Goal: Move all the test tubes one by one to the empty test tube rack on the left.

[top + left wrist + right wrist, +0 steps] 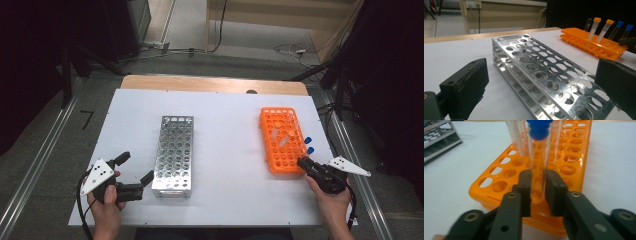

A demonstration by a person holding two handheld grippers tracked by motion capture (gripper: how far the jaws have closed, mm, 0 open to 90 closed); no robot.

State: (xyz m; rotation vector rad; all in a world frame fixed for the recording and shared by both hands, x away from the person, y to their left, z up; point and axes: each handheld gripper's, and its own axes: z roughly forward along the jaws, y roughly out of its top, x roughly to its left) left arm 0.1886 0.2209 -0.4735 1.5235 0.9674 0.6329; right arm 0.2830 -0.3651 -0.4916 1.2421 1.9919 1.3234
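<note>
Right gripper (537, 192): jaws closed on a blue-capped tube (539, 157), pads pressing the clear wall low on the tube, just above the orange rack (499, 192). The tube stands near the rack's near edge, seated in a hole, close to upright. A second, graduated tube (520, 137) stands just behind it.

We judge the step in hand to be lifting this tube out. To do it well we should pull straight up along the tube's axis until the tip clears the hole, without tilting, so the light plastic rack does not lift or slide, and keep clear of the tube behind.

Left gripper (134, 175): jaws wide open, holding nothing, resting just beside the metal rack (173, 152) at table (225, 125) left. The metal rack's holes look empty; we take it as the likely destination.
</note>
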